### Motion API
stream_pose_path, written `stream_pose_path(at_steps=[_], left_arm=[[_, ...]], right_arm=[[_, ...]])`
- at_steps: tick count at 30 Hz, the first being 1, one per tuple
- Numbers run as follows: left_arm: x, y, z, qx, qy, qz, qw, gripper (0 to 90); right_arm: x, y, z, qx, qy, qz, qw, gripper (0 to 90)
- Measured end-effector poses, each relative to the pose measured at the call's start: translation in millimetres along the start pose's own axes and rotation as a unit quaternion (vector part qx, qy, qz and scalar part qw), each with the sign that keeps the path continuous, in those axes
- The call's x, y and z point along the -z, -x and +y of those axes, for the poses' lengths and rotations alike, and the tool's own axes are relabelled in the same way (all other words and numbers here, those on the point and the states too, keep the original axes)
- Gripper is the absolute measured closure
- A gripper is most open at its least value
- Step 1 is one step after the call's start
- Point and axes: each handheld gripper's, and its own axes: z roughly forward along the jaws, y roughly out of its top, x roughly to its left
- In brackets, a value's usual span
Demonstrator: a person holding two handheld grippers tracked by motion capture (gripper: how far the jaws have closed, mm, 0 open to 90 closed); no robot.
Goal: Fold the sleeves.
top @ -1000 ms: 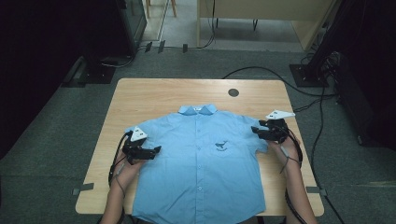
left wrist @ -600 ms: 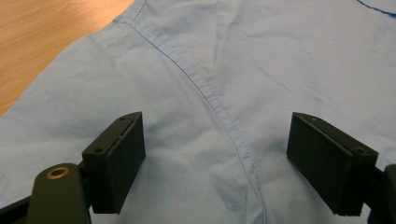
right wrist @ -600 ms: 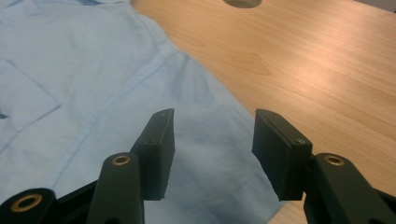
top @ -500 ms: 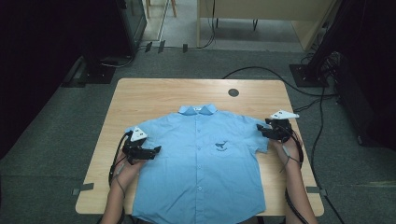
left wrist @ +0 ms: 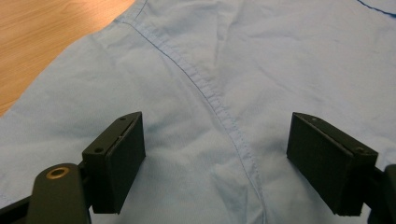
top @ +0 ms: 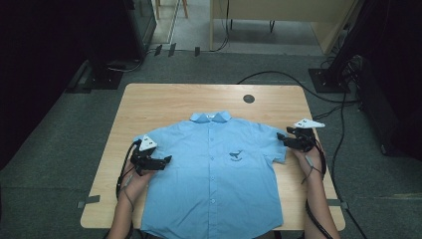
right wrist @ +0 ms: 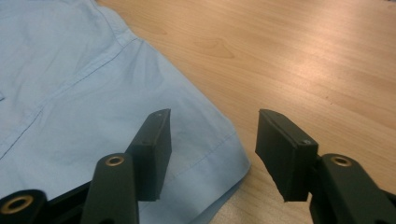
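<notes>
Blue cotton covers the middle of the wooden table (top: 164, 102): a short-sleeved shirt (top: 209, 174) lies flat, front up and buttoned, collar toward the far edge and hem at the near edge. At the left, the left gripper (top: 166, 160) rests over the shirt's sleeve where it joins the body; in the left gripper view its jaws stand wide apart with the shoulder seam (left wrist: 215, 100) running between them, and the pads press on nothing. On the chest sits a small dark embroidered emblem (top: 235, 156), too small to read as writing. Beyond the collar, a round dark cap (top: 249, 98) is set into the tabletop. At the right, the right gripper (top: 280, 136) hovers at the tip of the other sleeve; its jaws are spread and have just been opening, with the sleeve's hemmed corner (right wrist: 224, 154) lying under the gap, not pinched. Black cables (top: 278, 77) trail over the grey carpet past the table.
</notes>
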Motion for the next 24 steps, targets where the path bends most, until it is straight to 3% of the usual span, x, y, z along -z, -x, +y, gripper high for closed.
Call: stream_pose_path(at_steps=[1,2,4,6,8,9,11,12,13,14,15,16,24], left_arm=[[0.0,0.0,0.0,0.000,0.000,0.000,1.0000,19.3],[0.0,0.0,0.0,0.000,0.000,0.000,1.0000,19.3],[0.0,0.0,0.0,0.000,0.000,0.000,1.0000,19.3],[0.0,0.1,0.0,0.001,0.000,0.001,1.0000,19.3],[0.0,0.1,0.0,0.001,0.000,0.001,1.0000,19.3],[0.0,0.2,0.0,0.002,0.000,0.002,1.0000,19.3],[0.0,0.2,0.0,0.002,0.000,0.002,1.0000,19.3],[0.0,0.2,0.0,0.002,0.000,0.002,1.0000,19.3],[0.0,0.2,0.0,0.002,0.000,0.002,1.0000,19.3],[0.0,0.2,0.0,0.002,0.000,0.002,1.0000,19.3],[0.0,0.2,0.0,0.002,0.000,0.002,1.0000,19.3],[0.0,0.2,0.0,0.002,0.000,0.002,1.0000,19.3],[0.1,0.1,0.1,0.002,-0.001,0.002,1.0000,19.3]], right_arm=[[-4.6,0.5,-0.5,0.005,-0.027,-0.028,0.9992,43.2],[-4.6,0.5,-0.5,0.005,-0.027,-0.028,0.9992,38.5],[-4.6,0.5,-0.5,0.005,-0.027,-0.028,0.9992,38.5],[-5.2,2.9,-0.1,-0.019,-0.031,-0.015,0.9992,40.7],[-3.9,1.1,-0.8,-0.013,-0.026,-0.008,0.9996,40.7],[-3.9,1.1,-0.8,-0.013,-0.026,-0.008,0.9996,58.5],[-3.5,-0.2,-1.0,-0.014,-0.023,-0.006,0.9996,58.5],[-3.5,-0.2,-1.0,-0.014,-0.023,-0.006,0.9996,77.0],[-3.5,-0.2,-1.0,-0.014,-0.023,-0.006,0.9996,77.0],[-3.6,-1.1,-1.0,-0.024,-0.022,-0.003,0.9995,86.7],[-3.6,-1.1,-1.0,-0.024,-0.022,-0.003,0.9995,86.7],[-3.4,0.5,-1.3,-0.050,-0.022,0.009,0.9985,86.7],[3.4,0.3,2.1,-0.057,-0.006,0.019,0.9982,88.3]])
